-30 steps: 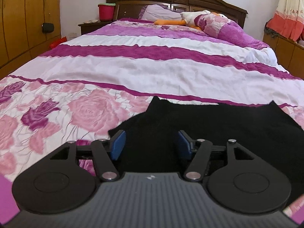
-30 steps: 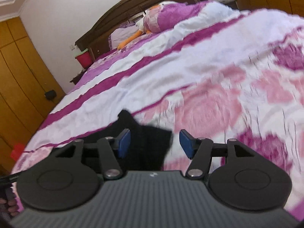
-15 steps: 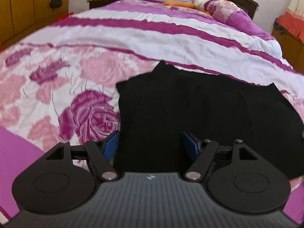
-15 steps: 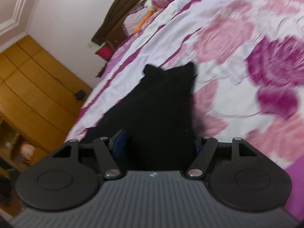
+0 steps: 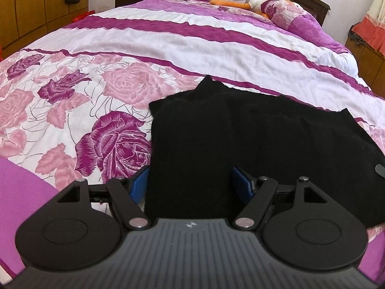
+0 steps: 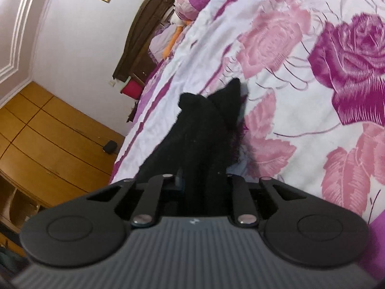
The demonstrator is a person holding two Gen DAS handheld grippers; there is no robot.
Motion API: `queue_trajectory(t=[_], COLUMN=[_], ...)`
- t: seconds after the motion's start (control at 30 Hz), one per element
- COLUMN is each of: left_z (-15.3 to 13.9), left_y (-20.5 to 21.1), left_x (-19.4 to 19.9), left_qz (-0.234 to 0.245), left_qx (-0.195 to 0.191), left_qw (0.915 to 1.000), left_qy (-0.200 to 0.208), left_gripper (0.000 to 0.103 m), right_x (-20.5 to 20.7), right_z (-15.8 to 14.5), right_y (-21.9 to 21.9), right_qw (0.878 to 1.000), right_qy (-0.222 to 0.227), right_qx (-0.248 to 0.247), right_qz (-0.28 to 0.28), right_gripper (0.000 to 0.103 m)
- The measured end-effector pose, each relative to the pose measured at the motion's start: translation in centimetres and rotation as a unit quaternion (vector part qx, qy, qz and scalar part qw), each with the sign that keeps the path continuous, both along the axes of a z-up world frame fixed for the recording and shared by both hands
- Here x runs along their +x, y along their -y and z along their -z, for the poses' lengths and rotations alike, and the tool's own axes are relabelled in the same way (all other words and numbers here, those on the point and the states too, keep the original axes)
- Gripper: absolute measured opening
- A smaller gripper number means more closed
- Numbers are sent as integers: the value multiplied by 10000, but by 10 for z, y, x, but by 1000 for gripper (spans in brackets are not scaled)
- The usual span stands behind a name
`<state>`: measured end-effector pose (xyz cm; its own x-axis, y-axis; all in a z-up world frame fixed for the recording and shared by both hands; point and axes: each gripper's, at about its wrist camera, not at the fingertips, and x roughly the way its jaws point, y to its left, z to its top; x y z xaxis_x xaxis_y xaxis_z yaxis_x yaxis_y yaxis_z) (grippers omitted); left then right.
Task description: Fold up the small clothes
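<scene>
Left wrist view: the left hand-held gripper (image 5: 190, 185) has its blue pads spread wide on either side of the black garment (image 5: 252, 144), which lies lower centre on the floral bed cover (image 5: 96, 91); little has changed.

Right wrist view: the right hand-held gripper (image 6: 204, 183) has now clenched on the black garment (image 6: 204, 130), bunching it narrower than before.

left gripper (image 5: 190, 185) fingers apart | black garment (image 5: 252, 149) between | bedspread (image 5: 168, 38)
</scene>
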<state>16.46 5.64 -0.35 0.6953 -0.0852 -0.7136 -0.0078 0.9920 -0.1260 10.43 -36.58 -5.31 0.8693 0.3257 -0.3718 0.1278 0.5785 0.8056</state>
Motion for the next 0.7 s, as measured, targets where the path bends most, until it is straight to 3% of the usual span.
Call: queue_trajectory(t=[0.37, 0.7], left_z=[-17, -41], left_y=[-10, -27], left_x=[-15, -27], left_qz=[-13, 35], left_qx=[64, 205], left_qw=[9998, 9988], left_qy=[175, 442], left_gripper=[77, 77], right_x=[7, 29], right_z=[-44, -97], right_y=[-21, -63], right_qw=[9978, 9865], right_qy=[276, 574], right_qx=[-595, -1371], right_qz=[-104, -689], right_gripper=[18, 18])
